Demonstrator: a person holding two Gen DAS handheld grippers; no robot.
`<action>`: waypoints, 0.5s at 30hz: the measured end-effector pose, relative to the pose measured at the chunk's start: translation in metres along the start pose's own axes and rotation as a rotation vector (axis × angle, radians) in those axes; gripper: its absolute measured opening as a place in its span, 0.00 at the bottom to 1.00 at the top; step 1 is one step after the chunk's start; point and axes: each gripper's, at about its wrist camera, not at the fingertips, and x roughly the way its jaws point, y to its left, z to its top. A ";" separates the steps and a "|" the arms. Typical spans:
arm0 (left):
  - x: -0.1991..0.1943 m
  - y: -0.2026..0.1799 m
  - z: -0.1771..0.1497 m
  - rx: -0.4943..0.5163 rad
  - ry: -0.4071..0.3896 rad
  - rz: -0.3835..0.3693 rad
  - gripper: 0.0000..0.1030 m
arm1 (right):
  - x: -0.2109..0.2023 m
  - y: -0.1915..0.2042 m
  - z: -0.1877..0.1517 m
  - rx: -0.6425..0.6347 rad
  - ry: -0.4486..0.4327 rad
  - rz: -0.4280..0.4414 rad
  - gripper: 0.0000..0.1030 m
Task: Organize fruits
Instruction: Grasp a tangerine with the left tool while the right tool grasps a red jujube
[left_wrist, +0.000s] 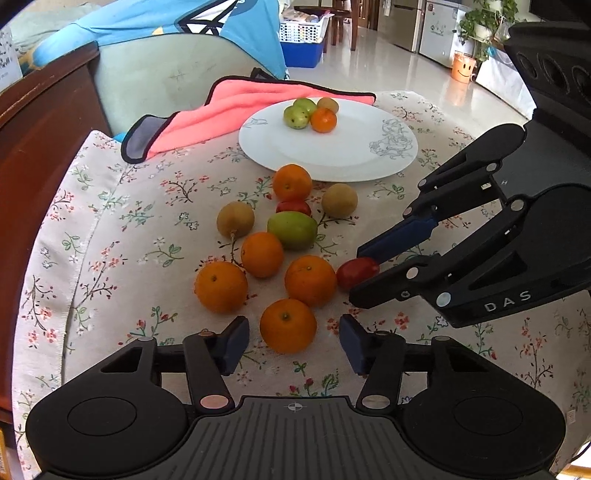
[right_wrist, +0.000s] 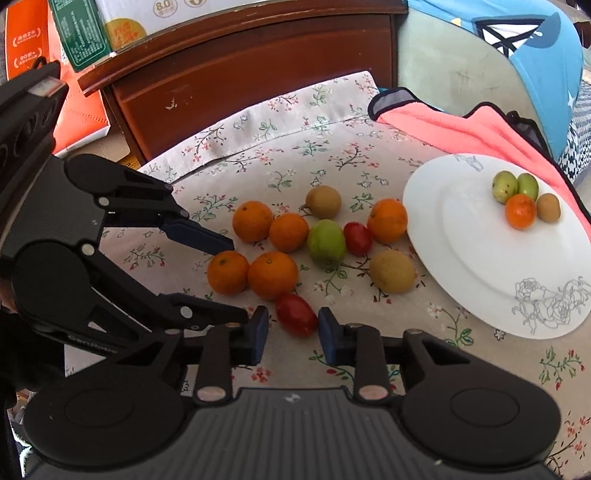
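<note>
Loose fruit lies on a floral tablecloth (left_wrist: 110, 221): several oranges, a green fruit (left_wrist: 293, 229), two brown fruits and two small red ones. My left gripper (left_wrist: 293, 334) is low over the cloth with its pads either side of the nearest orange (left_wrist: 288, 325). Gaps show on both sides, so it is open. From the right wrist view the left gripper (right_wrist: 236, 279) straddles that orange (right_wrist: 228, 272). My right gripper (right_wrist: 293, 326) is pinched on a red fruit (right_wrist: 297, 314) at its fingertips. A white plate (left_wrist: 332, 158) behind holds two green fruits, an orange and a brown one.
A pink cloth (left_wrist: 221, 114) lies behind the plate against a pale green cushion (left_wrist: 162, 81). A dark wooden cabinet (right_wrist: 240, 74) stands beyond the table edge with boxes on it. The two grippers are close together over the fruit pile.
</note>
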 end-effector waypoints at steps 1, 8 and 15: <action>0.000 0.000 0.000 -0.004 -0.001 -0.003 0.46 | 0.000 0.000 0.000 -0.002 -0.001 -0.003 0.26; -0.002 0.004 0.002 -0.036 0.007 0.003 0.28 | -0.001 0.000 0.000 -0.009 -0.007 -0.004 0.22; -0.015 0.001 0.007 -0.035 -0.006 0.010 0.28 | -0.011 -0.004 0.005 0.012 -0.037 -0.006 0.22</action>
